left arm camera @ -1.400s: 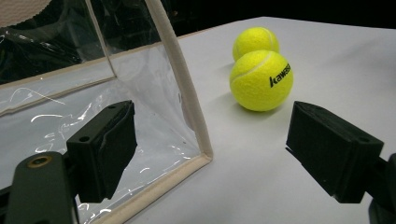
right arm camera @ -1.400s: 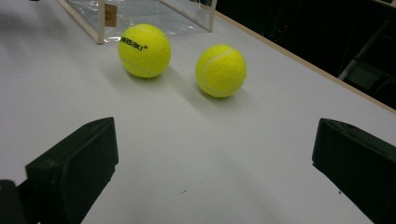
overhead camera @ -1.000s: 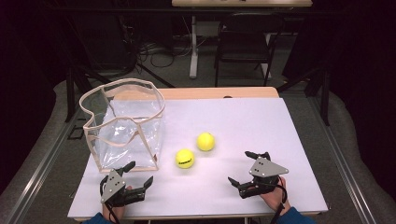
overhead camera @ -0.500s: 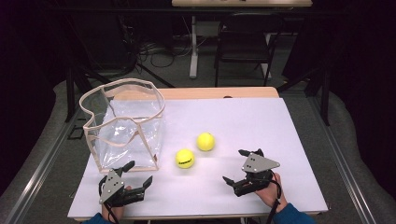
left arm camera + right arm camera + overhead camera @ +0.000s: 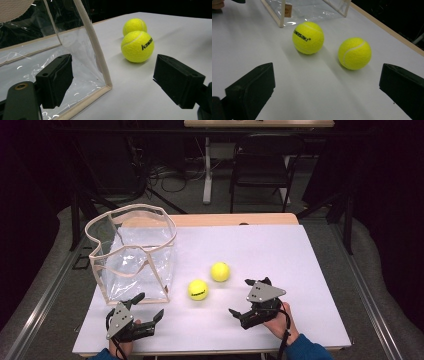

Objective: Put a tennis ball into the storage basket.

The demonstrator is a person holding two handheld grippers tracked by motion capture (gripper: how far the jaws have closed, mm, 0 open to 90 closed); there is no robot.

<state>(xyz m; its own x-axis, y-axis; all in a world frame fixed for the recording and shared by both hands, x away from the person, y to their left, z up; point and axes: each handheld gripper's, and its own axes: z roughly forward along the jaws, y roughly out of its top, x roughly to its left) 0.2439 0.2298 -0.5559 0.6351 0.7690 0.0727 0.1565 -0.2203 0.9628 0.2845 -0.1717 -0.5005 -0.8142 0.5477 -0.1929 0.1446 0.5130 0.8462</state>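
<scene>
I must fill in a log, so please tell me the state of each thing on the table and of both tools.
Bag: upright, mouth open, nothing seen inside.
Near ball: lying free on the table, beside the bag, untouched.
Far ball: lying free, apart from the near ball, untouched.
Left tool: open, holding nothing, in front of the bag.
Right tool: open, holding nothing, pointed toward the balls.

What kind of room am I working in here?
Likely a lab or recording studio: a white-topped table amid dark surroundings, loose cables on the floor behind it, a folding chair, and test props, two tennis balls and a clear bag.
</scene>
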